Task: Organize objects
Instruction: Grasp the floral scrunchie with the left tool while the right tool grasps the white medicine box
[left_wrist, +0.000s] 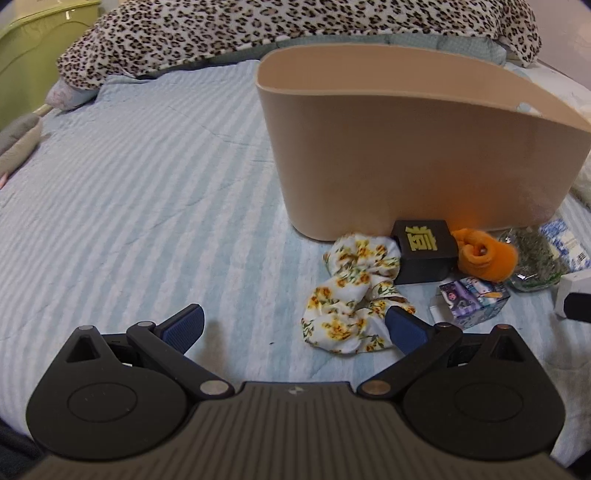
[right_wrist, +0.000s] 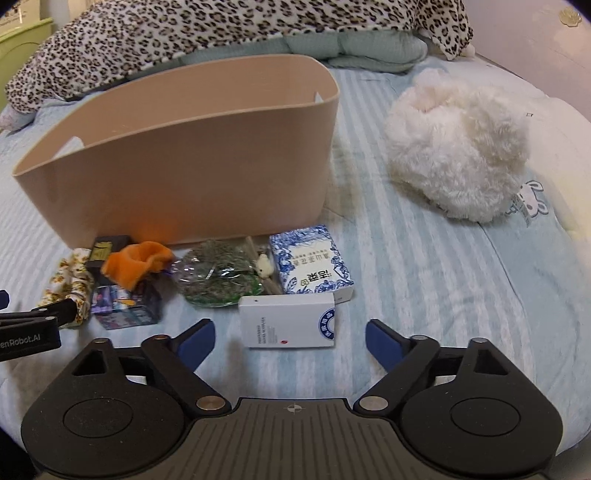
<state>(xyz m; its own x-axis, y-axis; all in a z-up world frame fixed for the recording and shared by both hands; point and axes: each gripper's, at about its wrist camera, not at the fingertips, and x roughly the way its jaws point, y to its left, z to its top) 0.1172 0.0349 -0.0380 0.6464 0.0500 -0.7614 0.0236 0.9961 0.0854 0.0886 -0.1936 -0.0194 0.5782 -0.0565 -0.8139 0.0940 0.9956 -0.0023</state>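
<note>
While both grippers hover wide apart over the striped bedspread (left_wrist: 129, 184), the beige bin (right_wrist: 192, 177) stands upright behind a row of clutter. Touching its front wall sit a black box (left_wrist: 424, 251) and an orange cloth (left_wrist: 484, 254). Nearer, the left gripper (left_wrist: 295, 325) flanks the floral scrunchie (left_wrist: 354, 302); the right gripper (right_wrist: 290, 341) frames a white carton (right_wrist: 288, 323).

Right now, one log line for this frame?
phase: pre-grasp | left gripper: open, by floral scrunchie | right gripper: open, over white box | beige bin: nothing seen inside
</note>
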